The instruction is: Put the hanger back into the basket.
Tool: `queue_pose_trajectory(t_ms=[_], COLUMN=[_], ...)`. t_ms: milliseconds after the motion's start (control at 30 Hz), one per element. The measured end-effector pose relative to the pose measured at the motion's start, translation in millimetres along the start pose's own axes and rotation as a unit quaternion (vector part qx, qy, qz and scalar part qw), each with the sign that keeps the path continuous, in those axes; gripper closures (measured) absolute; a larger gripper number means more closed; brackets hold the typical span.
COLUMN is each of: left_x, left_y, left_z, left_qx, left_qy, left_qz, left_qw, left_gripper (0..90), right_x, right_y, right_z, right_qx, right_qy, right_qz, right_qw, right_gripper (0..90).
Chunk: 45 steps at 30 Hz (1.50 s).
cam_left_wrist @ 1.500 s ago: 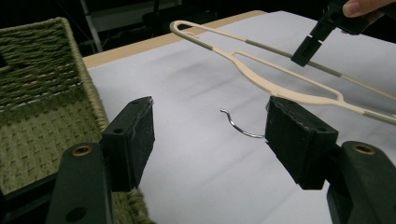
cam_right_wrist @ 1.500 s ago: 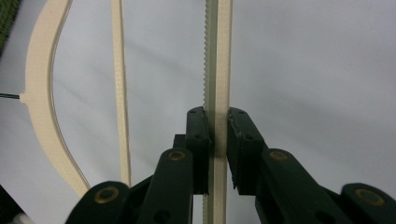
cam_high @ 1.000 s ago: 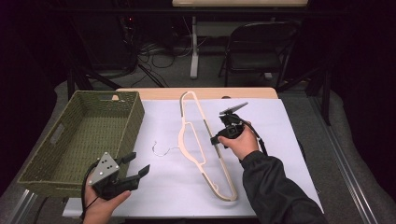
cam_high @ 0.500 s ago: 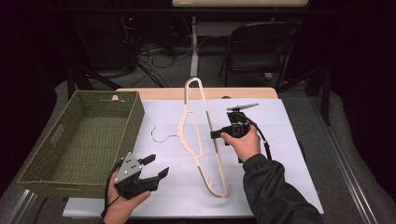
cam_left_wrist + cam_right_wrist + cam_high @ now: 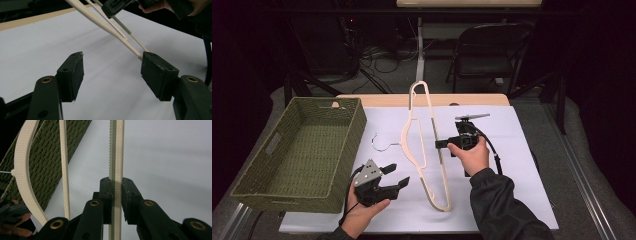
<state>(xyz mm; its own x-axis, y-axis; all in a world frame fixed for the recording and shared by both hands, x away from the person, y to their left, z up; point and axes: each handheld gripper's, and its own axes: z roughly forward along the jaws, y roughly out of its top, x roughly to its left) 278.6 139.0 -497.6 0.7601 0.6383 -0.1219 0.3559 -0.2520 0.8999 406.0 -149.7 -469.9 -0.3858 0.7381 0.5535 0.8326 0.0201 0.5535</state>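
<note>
Dark room behind the table: cables on the floor, a black folding chair (image 5: 484,55) at the far side. Closer in, I'm working over a white sheet (image 5: 512,130) that covers the wooden tabletop (image 5: 377,100), whose far edge shows bare.

Right gripper (image 5: 443,144): jaws clamped on the straight bar of a cream plastic clothes hanger (image 5: 428,145). From the right gripper view I see the ribbed bar (image 5: 115,152) running straight up between the two black pads, pinched tight, both pads pressing on it. The hanger's curved shoulder (image 5: 23,167) and a thinner rail stand off to the left in that view.

Hanger position, high view: it stretches from near the table's far edge down toward the near edge, roughly at the table's middle, its wire hook (image 5: 382,145) pointing toward the basket. Whether the far end is lifted clear of the sheet I cannot tell.

Left gripper (image 5: 395,178): jaws standing wide, nothing between them. In the left gripper view the hanger's lower tip (image 5: 136,53) sits just beside my right-hand pad, with the white sheet bare between the two pads. Contact with the pad: cannot tell.

Olive-green woven rectangular basket (image 5: 292,150) sits at the table's left side, just beside the left gripper, apart from the hanger.
</note>
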Motion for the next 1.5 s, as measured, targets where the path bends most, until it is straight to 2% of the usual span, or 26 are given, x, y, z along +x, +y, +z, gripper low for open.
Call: queue_pose_trajectory(t_ms=[200,600,700,867,967,1267,1500], left_x=[-4.1,-5.4,-5.8,-6.9,-6.6,-5.5,-6.2], left_y=[1.7,7.6,9.6,11.3,11.0,10.3,9.1], left_z=[11.9,31.9,36.2,44.9,50.0,60.3,64.7], left_qx=[0.008,0.014,0.011,0.015,0.015,0.011,0.013], left_qy=[-0.015,-0.04,-0.04,-0.033,-0.03,-0.012,-0.012], left_qz=[-0.003,-0.046,-0.053,-0.052,-0.065,-0.072,-0.081], left_qw=[0.9999,0.998,0.9977,0.998,0.9973,0.9972,0.9966], left_gripper=[35.1,35.1,35.1,35.0,35.8,46.9,56.0], right_x=[-0.7,1.0,0.9,1.9,2.5,2.3,2.6], right_y=[-1.5,-2.9,-3.6,-4.7,-5.1,-6.4,-7.8], right_z=[2.3,3.0,4.1,6.0,6.3,7.3,9.1], right_qx=[0.002,-0.003,-0.002,-0.002,-0.004,-0.001,-0.007], right_qy=[0.0,0.003,0.004,0.006,0.008,0.009,0.013], right_qz=[0.001,0.0,-0.001,0.001,0.0,0.0,0.002], right_qw=[1.0,1.0,1.0,1.0,1.0,1.0,0.9999], right_gripper=[79.8,79.8,79.7,79.8,79.7,79.7,79.7])
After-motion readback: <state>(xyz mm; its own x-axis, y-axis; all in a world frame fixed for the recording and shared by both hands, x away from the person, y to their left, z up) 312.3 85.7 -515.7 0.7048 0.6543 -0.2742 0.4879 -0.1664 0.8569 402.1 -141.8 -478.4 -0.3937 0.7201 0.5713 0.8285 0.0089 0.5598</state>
